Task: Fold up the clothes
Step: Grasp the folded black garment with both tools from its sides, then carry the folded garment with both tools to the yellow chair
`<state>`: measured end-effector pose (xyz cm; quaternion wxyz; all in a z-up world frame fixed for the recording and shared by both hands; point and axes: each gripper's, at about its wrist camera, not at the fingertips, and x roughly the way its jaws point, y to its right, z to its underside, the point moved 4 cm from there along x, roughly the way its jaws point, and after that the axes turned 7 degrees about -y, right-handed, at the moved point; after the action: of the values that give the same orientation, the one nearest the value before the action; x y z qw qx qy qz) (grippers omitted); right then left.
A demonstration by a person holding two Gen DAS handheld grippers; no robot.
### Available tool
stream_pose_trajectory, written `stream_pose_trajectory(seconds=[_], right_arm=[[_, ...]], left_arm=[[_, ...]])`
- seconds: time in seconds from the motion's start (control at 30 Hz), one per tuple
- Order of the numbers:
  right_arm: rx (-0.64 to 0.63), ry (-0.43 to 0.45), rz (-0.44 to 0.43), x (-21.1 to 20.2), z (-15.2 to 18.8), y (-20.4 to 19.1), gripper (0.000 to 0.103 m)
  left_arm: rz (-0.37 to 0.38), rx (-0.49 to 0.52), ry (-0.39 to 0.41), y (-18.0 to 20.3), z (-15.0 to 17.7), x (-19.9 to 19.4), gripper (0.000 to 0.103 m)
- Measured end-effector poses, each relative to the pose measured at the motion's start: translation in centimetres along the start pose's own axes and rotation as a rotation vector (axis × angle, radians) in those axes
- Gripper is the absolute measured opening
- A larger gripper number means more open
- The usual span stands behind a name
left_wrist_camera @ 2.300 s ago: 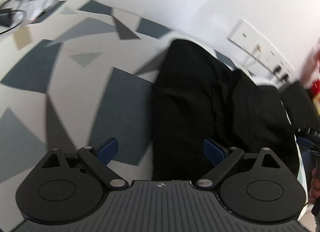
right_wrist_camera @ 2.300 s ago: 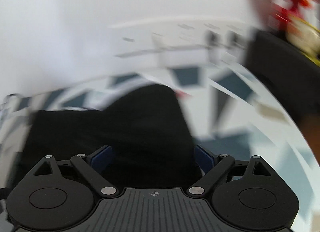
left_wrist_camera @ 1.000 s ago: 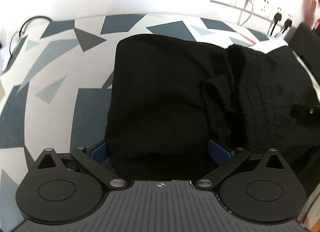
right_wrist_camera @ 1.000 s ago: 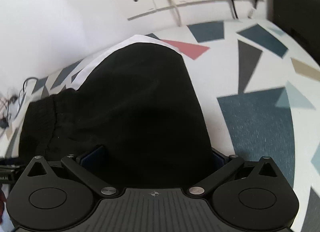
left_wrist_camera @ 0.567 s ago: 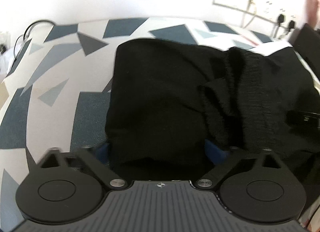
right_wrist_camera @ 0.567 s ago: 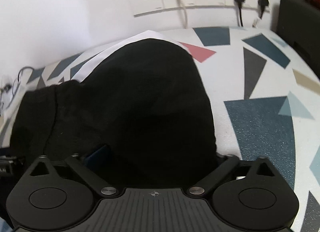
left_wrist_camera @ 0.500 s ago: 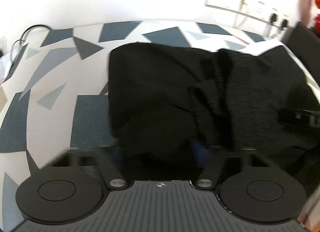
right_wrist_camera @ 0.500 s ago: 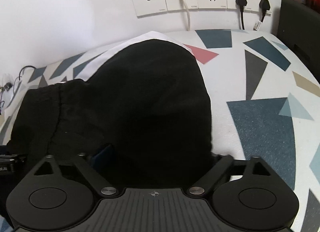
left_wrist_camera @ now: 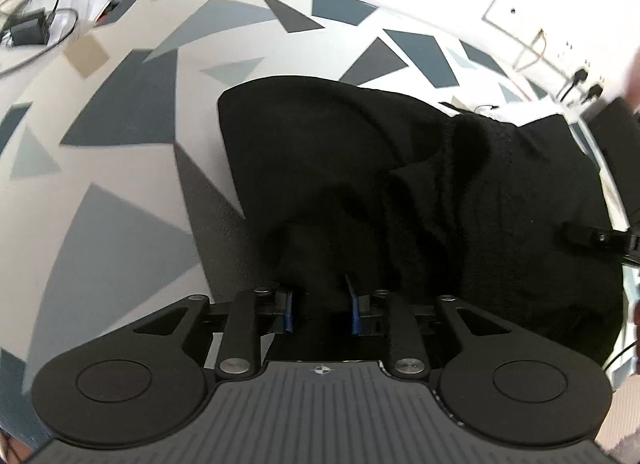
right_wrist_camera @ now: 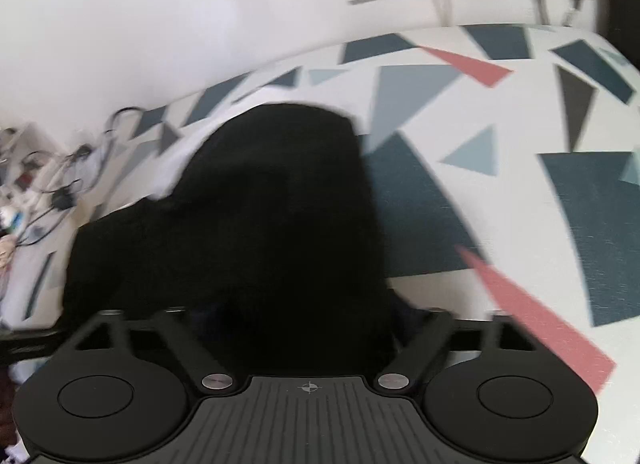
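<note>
Black garment (left_wrist_camera: 400,184) lies on the patterned counter (left_wrist_camera: 120,144), stretching ahead and rightward; left gripper (left_wrist_camera: 320,308) has pinched narrow onto its near edge; from the right wrist, cloth hides the right gripper (right_wrist_camera: 296,328), so its grip is unclear.

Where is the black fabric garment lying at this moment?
In the left wrist view, the black fabric garment lies centre-right on the triangle-patterned mat, its near edge pinched in the left gripper, below the wall sockets.
</note>
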<state>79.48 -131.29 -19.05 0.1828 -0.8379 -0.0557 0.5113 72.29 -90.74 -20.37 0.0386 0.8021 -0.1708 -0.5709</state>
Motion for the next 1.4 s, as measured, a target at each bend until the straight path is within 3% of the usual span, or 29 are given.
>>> stream_pose_trajectory(seconds=[0.07, 0.1, 0.17, 0.2, 0.23, 0.27, 0.3, 0.37, 0.53, 0.63, 0.8, 0.9, 1.0, 1.1, 1.27, 1.4], right_arm=[[-0.015, -0.030, -0.001, 1.2, -0.4, 0.4, 0.101], [-0.044, -0.038, -0.010, 1.9, -0.4, 0.2, 0.102], [-0.156, -0.033, 0.008, 2.6, -0.5, -1.3, 0.095], [-0.206, -0.045, 0.010, 2.8, -0.7, -2.1, 0.086], [-0.256, -0.057, 0.011, 3.0, -0.8, -2.8, 0.073], [-0.282, -0.069, 0.005, 3.1, -1.0, -3.4, 0.061], [-0.264, -0.079, -0.020, 2.9, -1.4, -3.4, 0.054], [-0.269, -0.076, -0.069, 2.4, -1.6, -3.9, 0.033], [-0.363, -0.045, -0.177, 0.8, -1.0, -6.6, 0.027], [-0.545, 0.017, -0.244, -1.2, 0.2, -11.9, 0.026], [-0.616, 0.052, -0.461, -3.5, 0.2, -21.3, 0.025], [-0.712, 0.075, -0.575, -4.4, 1.4, -28.0, 0.025], [-0.811, 0.063, -0.676, -4.6, 4.7, -35.5, 0.025], [-0.895, 0.005, -0.767, -4.7, 10.5, -43.5, 0.025], [-1.009, -0.200, -0.856, -4.2, 23.7, -57.0, 0.025], [-1.074, -0.294, -0.915, -5.6, 34.2, -65.0, 0.025]], left_arm=[[-0.018, 0.048, 0.019, 0.9, 0.1, 0.2, 0.041], [-0.043, 0.078, 0.030, 1.7, 0.4, 0.4, 0.054], [-0.128, 0.134, 0.059, 3.5, 1.0, 0.8, 0.056], [-0.167, 0.141, 0.077, 4.1, 1.3, 0.8, 0.051], [-0.185, 0.116, 0.082, 4.5, 1.5, 0.5, 0.033], [-0.211, 0.076, 0.083, 4.6, 1.7, 0.0, 0.021], [-0.241, 0.036, 0.090, 4.5, 2.1, -0.6, 0.016], [-0.253, -0.052, 0.108, 4.0, 3.2, -2.0, 0.016], [-0.261, -0.238, 0.208, 2.4, 6.0, -7.1, 0.015], [-0.333, -0.283, 0.302, 1.6, 7.6, -11.5, 0.014], [-0.459, -0.414, 0.469, -2.5, 11.5, -20.0, 0.014], [-0.544, -0.516, 0.565, -5.8, 15.5, -24.6, 0.014], [-0.635, -0.610, 0.609, -9.6, 21.2, -28.6, 0.014], [-0.726, -0.714, 0.607, -14.1, 28.1, -32.5, 0.014], [-0.813, -0.928, 0.565, -22.4, 40.2, -38.6, 0.013], [-0.878, -1.062, 0.578, -27.3, 48.5, -43.1, 0.013]])
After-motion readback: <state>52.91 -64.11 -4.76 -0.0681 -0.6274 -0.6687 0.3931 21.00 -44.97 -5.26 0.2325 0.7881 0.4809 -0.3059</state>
